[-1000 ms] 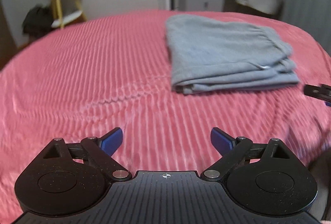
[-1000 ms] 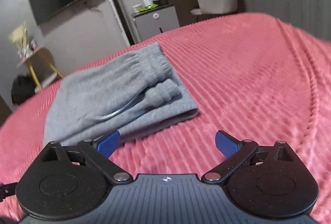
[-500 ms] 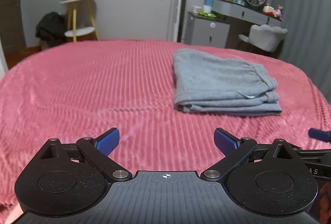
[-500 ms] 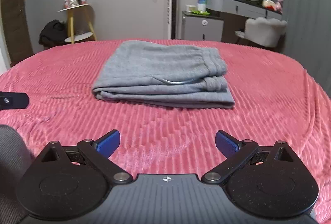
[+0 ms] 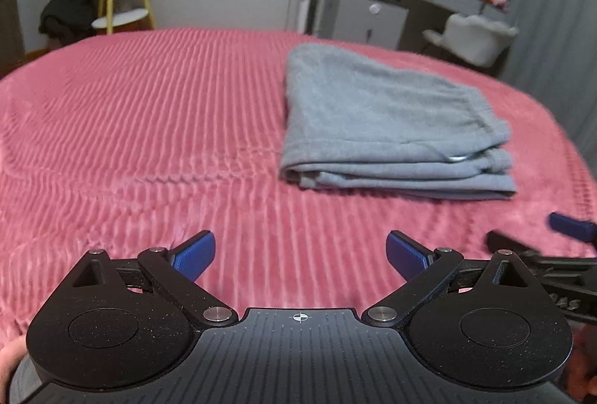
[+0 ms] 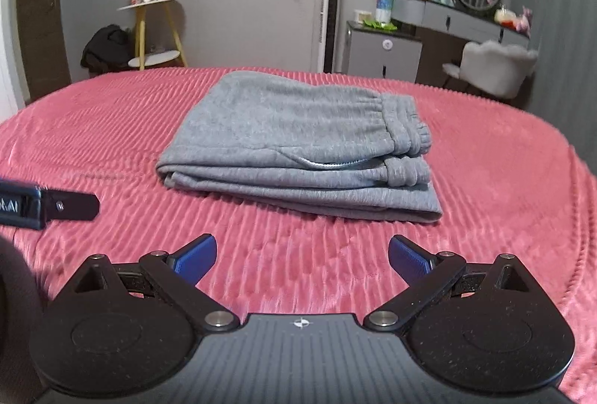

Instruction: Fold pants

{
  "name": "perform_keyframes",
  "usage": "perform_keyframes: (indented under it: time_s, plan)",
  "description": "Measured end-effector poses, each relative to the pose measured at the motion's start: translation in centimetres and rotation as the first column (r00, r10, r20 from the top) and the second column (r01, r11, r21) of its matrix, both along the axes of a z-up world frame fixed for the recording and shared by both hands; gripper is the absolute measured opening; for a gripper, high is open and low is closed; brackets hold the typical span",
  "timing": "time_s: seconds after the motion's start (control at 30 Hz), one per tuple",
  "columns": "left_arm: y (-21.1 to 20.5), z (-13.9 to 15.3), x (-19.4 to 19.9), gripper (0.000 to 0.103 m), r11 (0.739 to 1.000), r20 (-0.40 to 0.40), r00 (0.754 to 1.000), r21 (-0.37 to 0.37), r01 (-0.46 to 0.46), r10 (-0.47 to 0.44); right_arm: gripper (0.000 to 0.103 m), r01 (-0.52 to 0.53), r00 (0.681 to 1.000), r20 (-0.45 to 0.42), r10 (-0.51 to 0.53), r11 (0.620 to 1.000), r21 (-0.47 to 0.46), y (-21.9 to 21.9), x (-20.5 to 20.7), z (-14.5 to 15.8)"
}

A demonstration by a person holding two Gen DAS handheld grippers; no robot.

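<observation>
Gray pants (image 6: 302, 146) lie folded in a flat stack on the pink ribbed bedspread (image 5: 149, 143), waistband and cuffs at the stack's right end, folded edge at the left, a drawstring loop showing on the near side. Left gripper (image 5: 300, 254) is spread wide, holding nothing, above bare bedspread; the pants (image 5: 391, 128) sit ahead and to its right, well apart from the blue fingertips (image 5: 196, 254). Right gripper (image 6: 302, 256) is also wide, empty, with the pants straight ahead, near but not touching. Each gripper shows at the edge of the other's view. White chair (image 6: 496, 68) and gray dresser (image 6: 384, 53) behind the bed.
</observation>
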State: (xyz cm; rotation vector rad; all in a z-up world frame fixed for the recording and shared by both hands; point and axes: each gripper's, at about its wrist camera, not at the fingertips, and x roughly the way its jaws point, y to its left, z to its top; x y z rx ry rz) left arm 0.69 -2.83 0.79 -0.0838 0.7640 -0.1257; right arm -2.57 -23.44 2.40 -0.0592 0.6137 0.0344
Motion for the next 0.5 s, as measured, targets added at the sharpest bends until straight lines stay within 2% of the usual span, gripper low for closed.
perform_keyframes:
  time_s: [0.17,0.23,0.4,0.5]
  plan:
    - [-1.1,-1.3,3.0,0.101,0.995,0.003,0.999,0.094,-0.042,0.042,0.099,0.026,0.999,0.029,-0.025,0.999,-0.029,-0.6,2.3,-0.9]
    - [-1.4,-1.8,4.1,0.101,0.995,-0.003,0.999,0.095,-0.041,0.041,0.099,0.038,0.999,0.036,-0.037,0.999,-0.027,-0.9,3.5,-1.3]
    - [-1.4,-3.9,5.9,0.101,0.998,-0.033,0.999,0.041,-0.041,0.042,0.099,0.068,0.997,0.029,-0.068,0.998,0.000,-1.9,5.2,-2.7]
    - [-1.7,-5.3,6.2,0.101,0.994,-0.060,0.998,0.103,-0.030,0.036,0.099,0.078,0.996,0.028,-0.079,0.997,0.018,-2.2,5.8,-3.2]
